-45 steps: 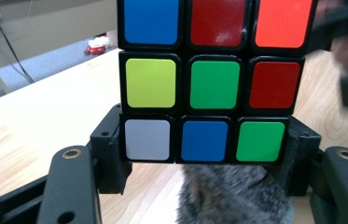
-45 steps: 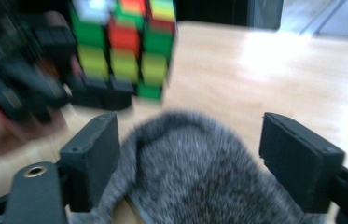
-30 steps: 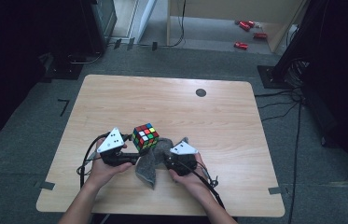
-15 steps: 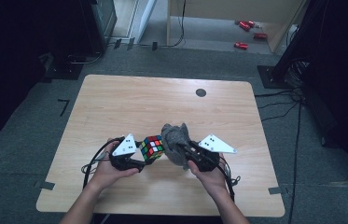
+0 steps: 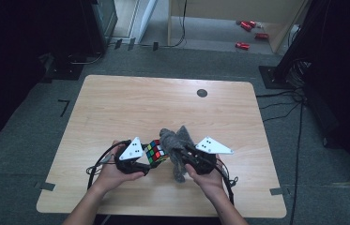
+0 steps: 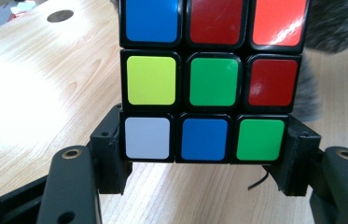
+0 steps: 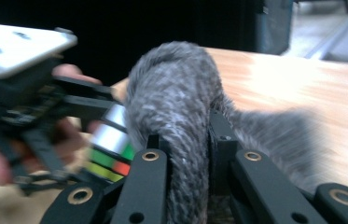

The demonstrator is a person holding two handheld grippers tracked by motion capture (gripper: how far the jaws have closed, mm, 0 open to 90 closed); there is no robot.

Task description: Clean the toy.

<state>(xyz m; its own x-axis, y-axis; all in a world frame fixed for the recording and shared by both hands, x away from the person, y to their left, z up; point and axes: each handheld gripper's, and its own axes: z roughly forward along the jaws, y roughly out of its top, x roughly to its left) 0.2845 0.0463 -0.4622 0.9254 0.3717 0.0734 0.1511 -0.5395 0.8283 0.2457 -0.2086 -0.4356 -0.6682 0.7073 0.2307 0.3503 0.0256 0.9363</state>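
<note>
Left gripper [image 5: 150,158] clamps cube [image 5: 155,152] above the counter [image 5: 116,108], right gripper [image 5: 182,157] pinches grey cloth [image 5: 176,140] just right of it, touching the cube's right side

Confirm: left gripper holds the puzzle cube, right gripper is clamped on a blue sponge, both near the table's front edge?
Not quite. The right gripper is clamped on a grey fuzzy cloth, not a blue sponge; the right gripper view shows its jaws pinching the grey fabric. The rest stands: the left gripper holds the puzzle cube, both near the table front edge.
</note>
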